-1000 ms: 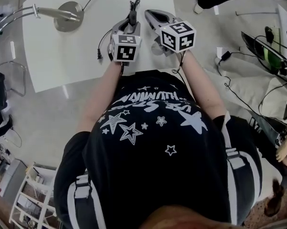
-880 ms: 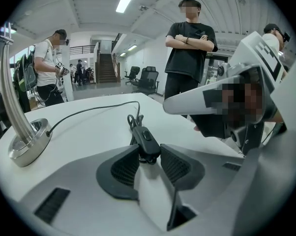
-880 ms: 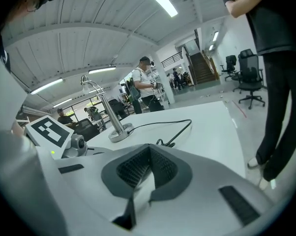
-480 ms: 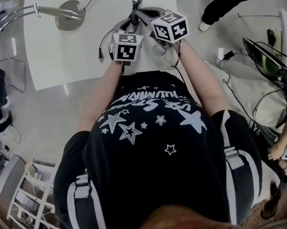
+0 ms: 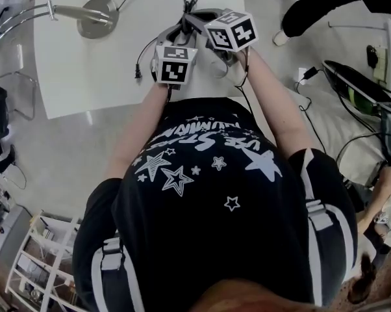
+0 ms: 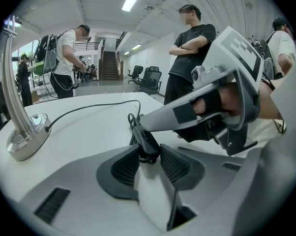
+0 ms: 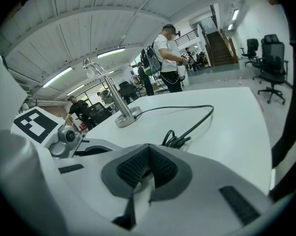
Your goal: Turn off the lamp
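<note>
The lamp's round metal base (image 5: 98, 16) stands at the far left of the white table (image 5: 91, 77), and its bent stem (image 6: 13, 77) rises from it. Its black cable (image 7: 187, 124) runs across the table to a black in-line switch (image 6: 147, 141). My left gripper (image 6: 149, 154) is shut on that switch, with a ribbed pad on each side of it. The right gripper (image 6: 144, 123) comes in from the right with its jaws shut, and its tip rests on top of the switch. In the right gripper view the pads (image 7: 138, 167) meet with nothing between them.
A loose plug end (image 5: 136, 75) lies on the table left of my hands. Cables and gear (image 5: 371, 96) cover the floor to the right, and a shelf unit (image 5: 39, 265) stands at the lower left. Several people (image 6: 190, 58) stand beyond the table, near office chairs (image 7: 271, 58).
The right gripper has swung left and down toward the left gripper's jaws, bringing its tip onto the switch. The left gripper has stayed in place on the switch.
</note>
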